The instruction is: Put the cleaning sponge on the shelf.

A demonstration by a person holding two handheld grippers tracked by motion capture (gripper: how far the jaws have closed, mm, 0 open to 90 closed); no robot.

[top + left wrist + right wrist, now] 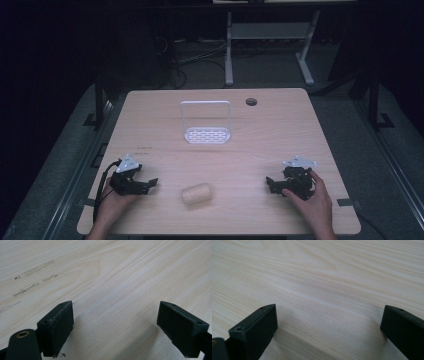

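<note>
A pale tan cylinder, like a roll (197, 194), lies on its side near the front edge of the wooden table (215, 160). A white rack with a perforated base and an upright frame (206, 123) stands at the table's middle, toward the back. My left gripper (150, 184) rests on the table at the front left, to the left of the roll, open with nothing between its fingers (56, 327). My right gripper (271, 184) rests at the front right, also open and empty, its jaws wide over bare wood (327, 307).
A round cable hole (251, 102) sits in the table's back right. Faint smudges (35, 270) mark the wood ahead of the left gripper. Beyond the table are a white desk frame (270, 35) and cables on a dark floor.
</note>
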